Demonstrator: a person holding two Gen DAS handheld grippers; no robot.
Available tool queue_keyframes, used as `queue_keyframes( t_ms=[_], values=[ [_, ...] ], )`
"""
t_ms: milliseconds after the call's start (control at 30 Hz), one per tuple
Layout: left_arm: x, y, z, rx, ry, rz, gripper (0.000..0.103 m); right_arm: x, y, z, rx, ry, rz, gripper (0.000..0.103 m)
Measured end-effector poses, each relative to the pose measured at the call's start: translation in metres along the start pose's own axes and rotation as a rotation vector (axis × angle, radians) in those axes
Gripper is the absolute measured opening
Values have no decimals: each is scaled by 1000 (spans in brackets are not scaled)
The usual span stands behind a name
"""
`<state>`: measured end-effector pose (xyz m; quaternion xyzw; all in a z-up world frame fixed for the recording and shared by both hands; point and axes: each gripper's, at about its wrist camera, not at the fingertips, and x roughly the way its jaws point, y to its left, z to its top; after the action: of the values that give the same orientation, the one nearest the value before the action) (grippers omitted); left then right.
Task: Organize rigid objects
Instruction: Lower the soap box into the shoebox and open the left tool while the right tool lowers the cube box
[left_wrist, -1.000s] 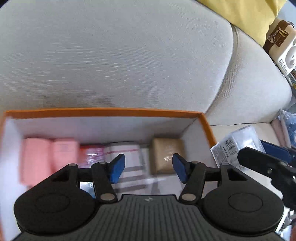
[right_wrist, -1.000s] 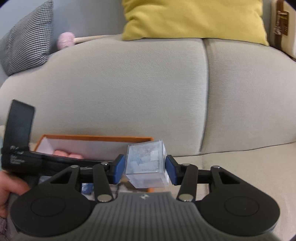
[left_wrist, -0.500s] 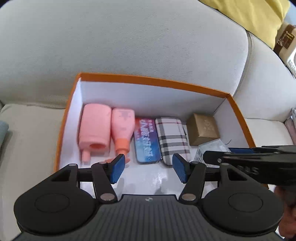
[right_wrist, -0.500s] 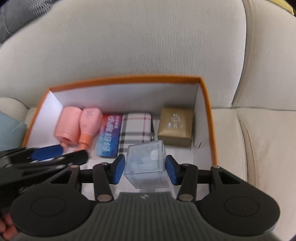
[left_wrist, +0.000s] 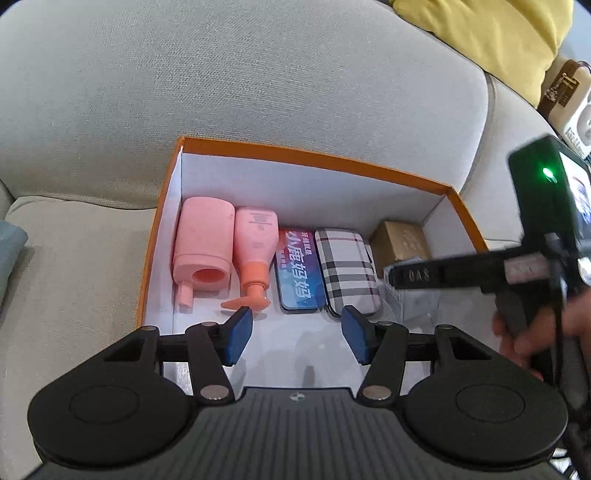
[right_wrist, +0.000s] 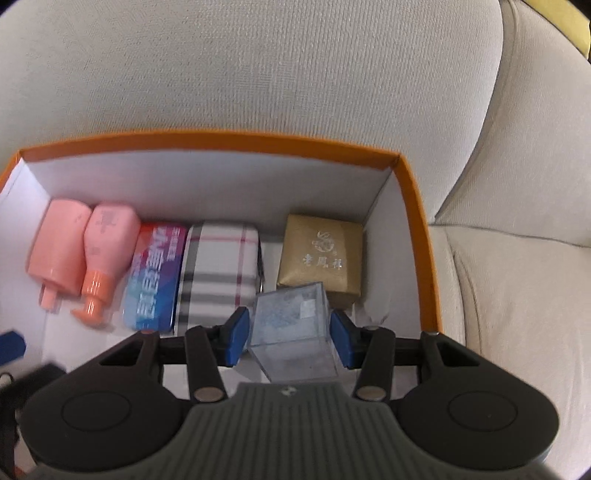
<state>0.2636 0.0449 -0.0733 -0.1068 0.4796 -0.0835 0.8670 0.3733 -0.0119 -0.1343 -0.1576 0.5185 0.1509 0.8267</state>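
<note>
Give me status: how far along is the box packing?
Done: five items lie in a row in the orange box. In hand: right gripper holds the clear cube over the gap before the gold box. Left: setting it down. Left gripper empty.

1. Both views are evenly and softly lit, probably by daylight; the source itself is out of frame.
2. Shadows are faint: a pale grey cast lies on the white floor of the orange-rimmed box beneath the left gripper.
3. Fisheye bending curves the sofa cushions and darkens the corners.
4. The right-wrist view is slightly soft; its lower left edge smears into dark blur.
5. The clear plastic cube shows hazy reflections.
6. A green indicator light glares at the left-wrist view's right edge.
</note>
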Motion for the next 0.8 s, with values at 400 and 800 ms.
queue_keyframes(
  t_ms=[400,800],
  values=[
    [-25,7,-10,-20,-31,-18,65,-11,5,-2,-72,4,-16,51],
    [-36,8,-19,-34,-51,-17,66,-35,20,-19,-190,-13,74,17]
  ],
)
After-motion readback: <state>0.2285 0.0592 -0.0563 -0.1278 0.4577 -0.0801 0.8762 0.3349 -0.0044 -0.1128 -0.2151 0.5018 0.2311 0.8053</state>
